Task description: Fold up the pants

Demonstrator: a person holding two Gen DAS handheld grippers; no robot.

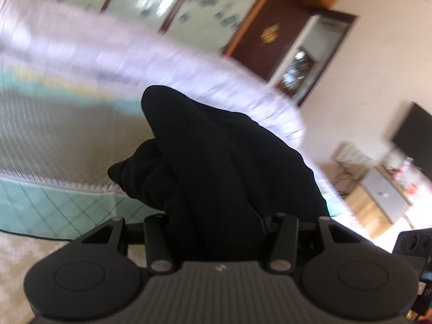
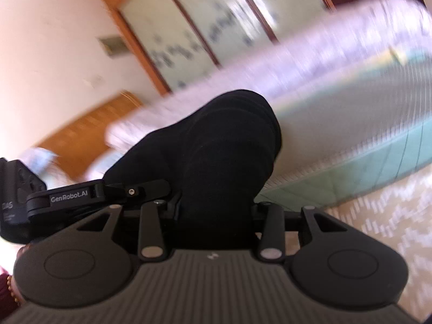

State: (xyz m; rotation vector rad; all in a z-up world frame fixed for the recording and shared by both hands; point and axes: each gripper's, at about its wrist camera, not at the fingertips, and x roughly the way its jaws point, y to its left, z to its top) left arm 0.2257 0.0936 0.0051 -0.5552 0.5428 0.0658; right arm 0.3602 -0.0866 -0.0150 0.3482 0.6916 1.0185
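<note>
The black pants [image 1: 216,162] fill the middle of the left wrist view and drape over my left gripper [image 1: 218,216], hiding its fingers; the cloth is bunched in its jaws and held up above the bed. In the right wrist view the black pants [image 2: 224,156] likewise cover my right gripper [image 2: 216,210], which is shut on the bunched cloth. The left gripper's body [image 2: 81,194] shows at the left of the right wrist view, close beside the right one. Both views are tilted and blurred.
A bed with a grey striped mat [image 1: 67,135] and green quilted edge [image 1: 54,210] lies below. A lilac quilt [image 1: 135,54] runs along its far side. Wardrobe doors [image 2: 202,27], a wooden door [image 1: 270,27], a low cabinet [image 1: 378,202] and patterned floor [image 2: 391,229] surround it.
</note>
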